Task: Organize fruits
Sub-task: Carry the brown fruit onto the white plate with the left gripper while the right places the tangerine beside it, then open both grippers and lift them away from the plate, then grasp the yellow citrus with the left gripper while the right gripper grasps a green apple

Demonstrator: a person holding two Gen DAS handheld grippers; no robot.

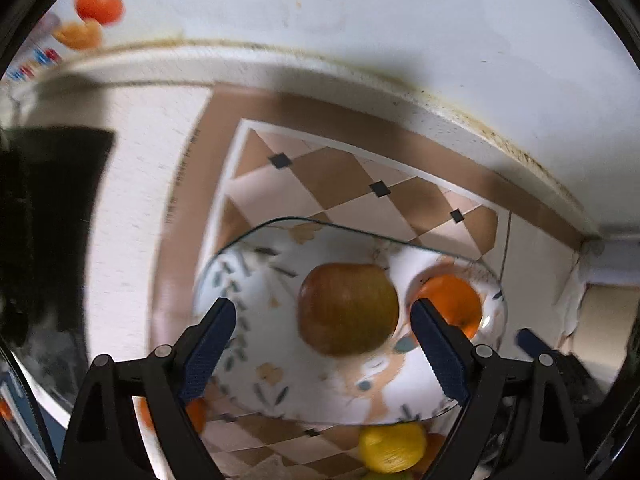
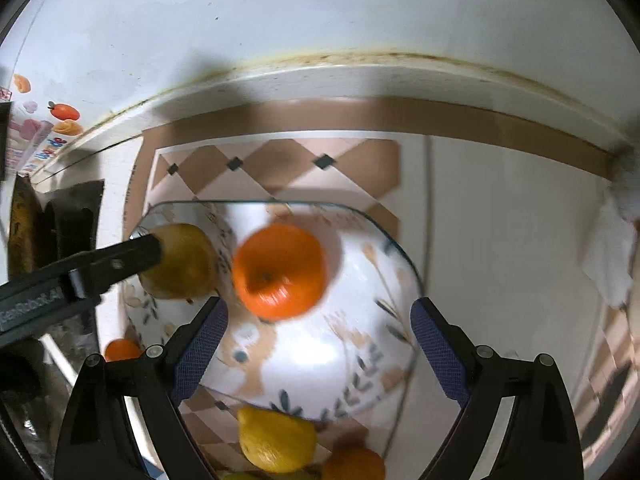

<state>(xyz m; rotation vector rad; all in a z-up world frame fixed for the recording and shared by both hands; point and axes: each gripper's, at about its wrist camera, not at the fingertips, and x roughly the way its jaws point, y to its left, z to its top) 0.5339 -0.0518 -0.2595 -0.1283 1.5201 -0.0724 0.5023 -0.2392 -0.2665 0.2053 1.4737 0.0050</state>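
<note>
A glass plate with a floral print [image 1: 256, 360] [image 2: 360, 360] holds a brownish-green apple [image 1: 348, 308] [image 2: 180, 260] and an orange [image 1: 452, 304] [image 2: 280, 270]. My left gripper [image 1: 324, 328] is open and empty, its jaws either side of the apple just above it; one of its fingers [image 2: 120, 258] shows in the right wrist view touching the apple. My right gripper [image 2: 320, 328] is open and empty above the plate, the orange just ahead of it. A lemon [image 1: 390, 448] [image 2: 276, 440] and another orange [image 2: 354, 464] lie on the counter near the plate's front edge.
A third orange [image 1: 196, 414] [image 2: 120, 350] lies at the plate's left. The plate stands on a brown-and-beige checked mat [image 1: 320, 176] [image 2: 272, 168] on a white counter below a white wall [image 2: 320, 12]. A dark object [image 1: 44, 216] stands at the left.
</note>
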